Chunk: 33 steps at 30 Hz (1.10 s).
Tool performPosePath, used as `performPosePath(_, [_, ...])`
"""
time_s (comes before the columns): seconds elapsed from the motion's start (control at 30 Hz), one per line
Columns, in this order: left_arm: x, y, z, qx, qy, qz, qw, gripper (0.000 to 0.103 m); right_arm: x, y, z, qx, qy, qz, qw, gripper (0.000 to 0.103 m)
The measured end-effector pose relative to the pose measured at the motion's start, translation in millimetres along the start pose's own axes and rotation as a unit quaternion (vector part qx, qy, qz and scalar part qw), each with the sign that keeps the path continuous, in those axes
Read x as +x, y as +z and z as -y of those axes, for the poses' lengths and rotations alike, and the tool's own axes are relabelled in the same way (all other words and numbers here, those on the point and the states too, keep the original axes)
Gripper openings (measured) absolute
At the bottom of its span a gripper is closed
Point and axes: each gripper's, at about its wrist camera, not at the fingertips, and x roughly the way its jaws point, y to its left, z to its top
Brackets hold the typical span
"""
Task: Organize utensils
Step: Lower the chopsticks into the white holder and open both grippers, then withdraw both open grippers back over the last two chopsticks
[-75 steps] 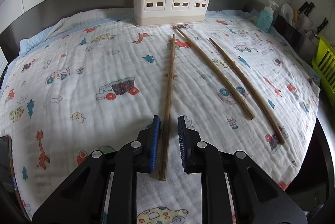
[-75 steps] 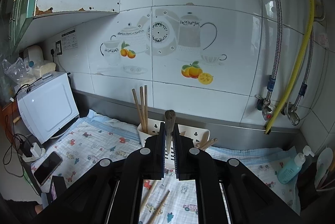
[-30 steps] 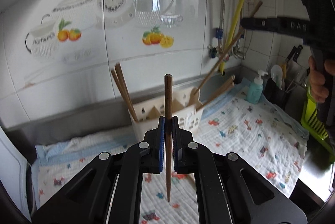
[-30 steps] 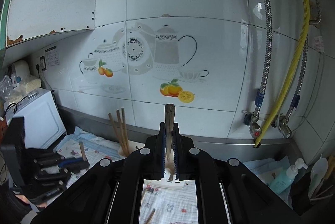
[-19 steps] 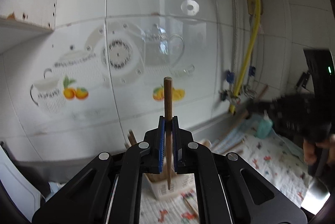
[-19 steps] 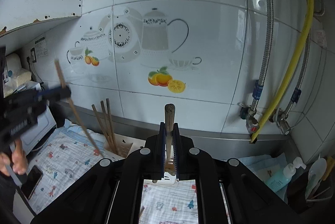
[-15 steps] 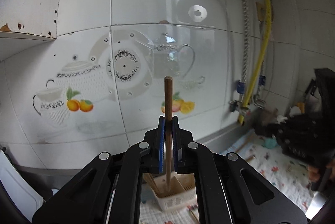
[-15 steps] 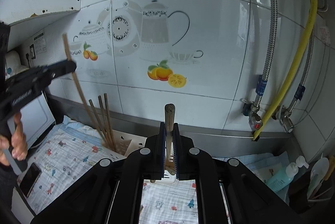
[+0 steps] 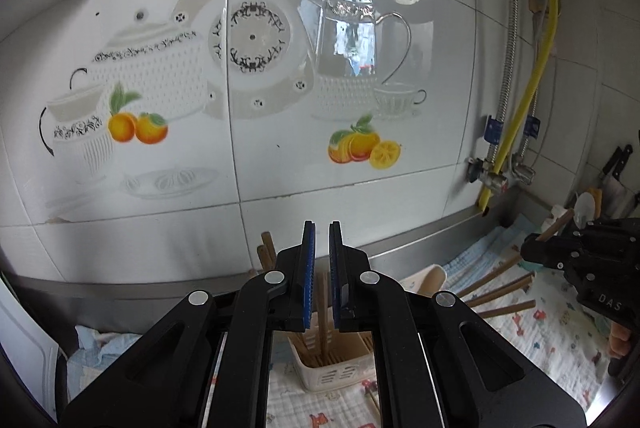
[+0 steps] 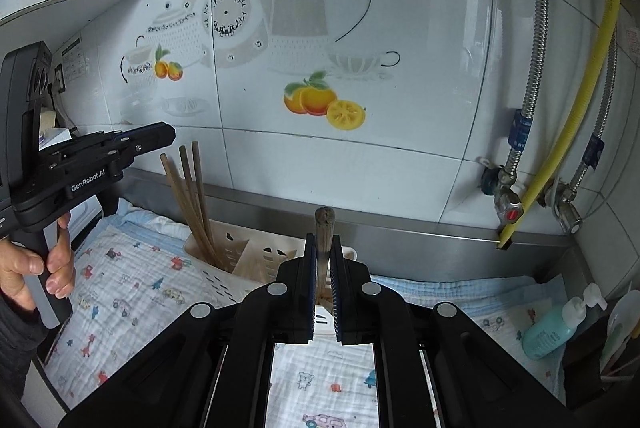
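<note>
My left gripper (image 9: 321, 228) hangs above the cream utensil holder (image 9: 332, 368), slightly open and empty. A brown chopstick (image 9: 323, 312) stands in the holder just below its jaws, beside several others. My right gripper (image 10: 321, 240) is shut on a wooden chopstick (image 10: 324, 224) held upright over the holder (image 10: 256, 260). Three chopsticks (image 10: 188, 195) lean in the holder's left compartment. The left gripper also shows in the right wrist view (image 10: 160, 135), and the right gripper in the left wrist view (image 9: 532, 248), still holding its stick.
A cartoon-print cloth (image 10: 132, 292) covers the counter. A tiled wall (image 10: 360, 107) with pipes and a yellow hose (image 10: 568, 107) stands behind. A teal soap bottle (image 10: 556, 324) sits at the right. A chopstick (image 9: 372, 402) lies on the cloth before the holder.
My left gripper has opened and let its chopstick drop into the holder. My right gripper has kept its chopstick and stayed above the holder.
</note>
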Motion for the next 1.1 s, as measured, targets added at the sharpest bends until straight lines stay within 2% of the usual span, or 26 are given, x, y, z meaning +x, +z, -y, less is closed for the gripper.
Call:
performPosePath(0.17, [-5, -4, 2, 0.008, -0.003, -0.001, 1.0, 0.008, 1, -1, -1, 0.002, -0.004, -0.002, 1.0, 0.007])
performPosePath(0.2, [-7, -4, 3, 0.01, -0.005, 0.0, 0.9999, 0.01, 0, -1, -1, 0.002, -0.005, -0.002, 1.0, 0.007])
performPosePath(0.23, [-9, -4, 3, 0.011, -0.002, 0.001, 0.9999, 0.017, -1, -1, -1, 0.002, -0.005, -0.001, 1.0, 0.007])
performPosePath(0.27, [-12, -4, 3, 0.011, -0.001, 0.003, 0.9999, 0.028, -3, -1, -1, 0.003, -0.006, 0.001, 1.0, 0.007])
performPosePath(0.3, [-15, -5, 3, 0.011, -0.002, 0.006, 0.9999, 0.032, -6, -1, -1, 0.003, -0.006, 0.002, 1.0, 0.008])
performPosePath(0.4, [-27, -6, 5, 0.012, -0.001, 0.013, 0.9998, 0.034, -17, -2, -1, 0.008, -0.006, 0.012, 1.0, 0.009])
performPosePath(0.53, [-49, -14, 4, 0.006, 0.0, 0.02, 0.9998, 0.041, -44, -8, -3, 0.013, -0.01, 0.034, 0.999, 0.018])
performPosePath(0.6, [-60, -21, 4, 0.004, 0.001, 0.021, 0.9998, 0.041, -58, -15, -6, 0.013, -0.012, 0.044, 0.999, 0.019])
performPosePath(0.73, [-85, -43, 1, -0.01, 0.003, 0.025, 0.9996, 0.057, -83, -41, -14, 0.02, -0.01, 0.053, 0.998, 0.019])
performPosePath(0.83, [-99, -62, 1, -0.013, 0.004, 0.022, 0.9997, 0.059, -92, -67, -22, 0.025, -0.005, 0.049, 0.998, 0.019])
performPosePath(1.03, [-117, -108, -2, -0.029, 0.02, 0.004, 0.9994, 0.076, -93, -129, -44, 0.039, -0.003, 0.023, 0.999, 0.019])
performPosePath(1.1, [-120, -122, -4, -0.038, 0.018, -0.005, 0.9991, 0.078, -90, -151, -51, 0.048, -0.003, 0.013, 0.999, 0.019])
